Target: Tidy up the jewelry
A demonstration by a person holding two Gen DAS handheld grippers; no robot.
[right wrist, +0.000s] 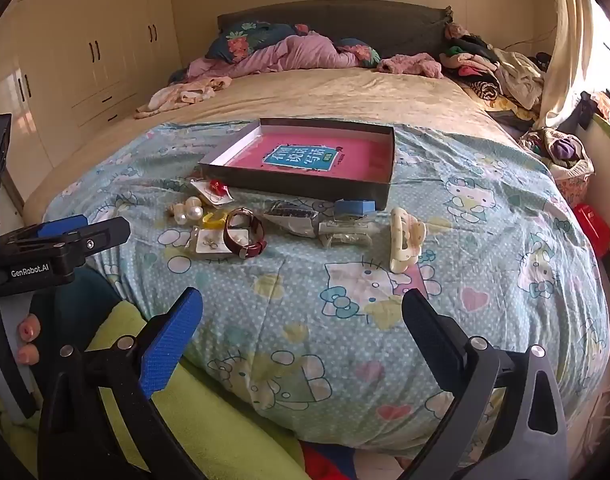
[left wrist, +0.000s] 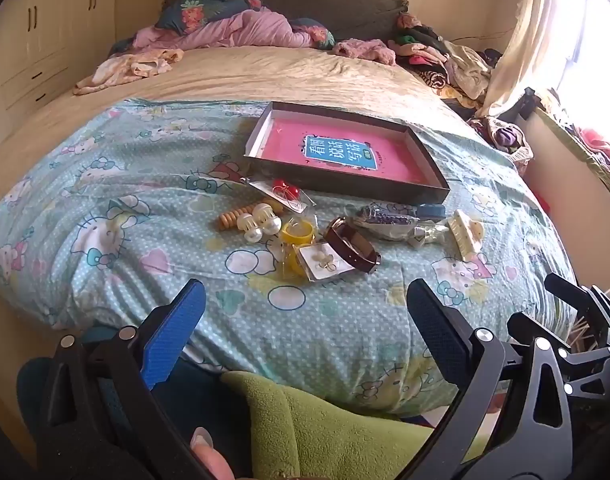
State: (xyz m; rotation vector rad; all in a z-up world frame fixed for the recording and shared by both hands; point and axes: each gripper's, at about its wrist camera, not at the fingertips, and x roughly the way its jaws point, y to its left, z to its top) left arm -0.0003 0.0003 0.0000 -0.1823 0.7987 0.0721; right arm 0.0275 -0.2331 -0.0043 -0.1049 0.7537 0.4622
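Both grippers stand wide open and hold nothing: the left gripper (left wrist: 305,320) and the right gripper (right wrist: 303,320) hang low in frame over the quilt (right wrist: 345,320). The jewelry (left wrist: 305,236) lies scattered mid-frame, well beyond the fingertips, just before the shallow box (left wrist: 345,156). The cream hair clip (right wrist: 405,240) lies lengthwise, running from near to far.

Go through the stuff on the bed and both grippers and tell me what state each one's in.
Left gripper: open, holding nothing.
Right gripper: open, holding nothing.
Shallow box: open, no lid, no jewelry inside.
Watch: strap closed in a loop, on its side.
Cream hair claw: lying on the quilt, outside the box.
Pearl pieces: loose on the quilt.
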